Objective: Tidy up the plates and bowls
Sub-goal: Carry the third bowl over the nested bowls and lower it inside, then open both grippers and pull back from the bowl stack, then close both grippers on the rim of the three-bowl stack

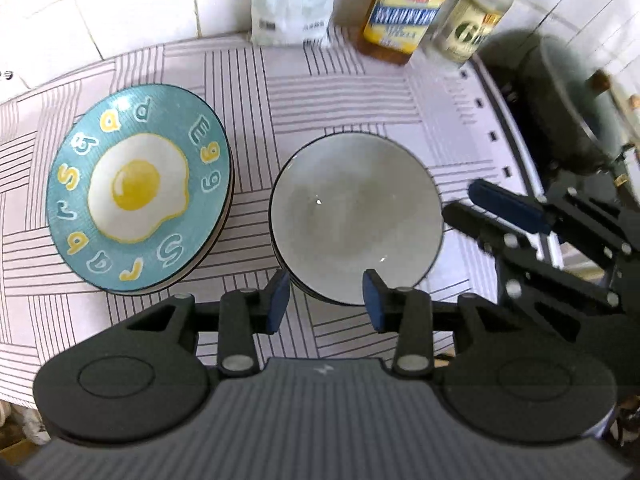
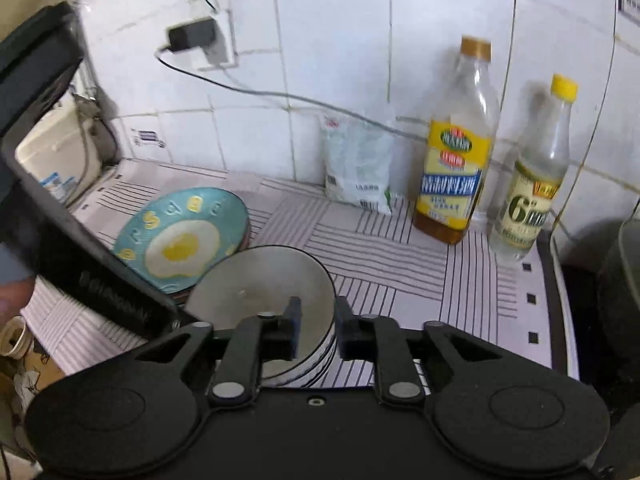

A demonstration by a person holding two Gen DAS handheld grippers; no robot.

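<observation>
A blue plate (image 1: 138, 188) with a fried-egg picture tops a short stack on the striped counter, at the left. Right of it a pale grey bowl (image 1: 356, 220) sits nested on other bowls. My left gripper (image 1: 326, 300) hangs open over the bowl's near rim, its blue pads clear of it. My right gripper (image 1: 476, 208) is just off the bowl's right rim. In the right wrist view, my right gripper (image 2: 320, 330) is open, and the wall of the bowl (image 2: 260, 280) shows in the gap without the pads pressing on it. The plate (image 2: 180, 240) lies behind the bowl.
Against the tiled wall stand a plastic bag (image 2: 356, 168), a yellow-labelled oil bottle (image 2: 456, 168) and a clear bottle (image 2: 532, 200). A dark pot (image 1: 560, 100) sits on the stove to the right. A charger (image 2: 192, 36) is plugged in the wall. The left gripper's body (image 2: 80, 240) fills the left.
</observation>
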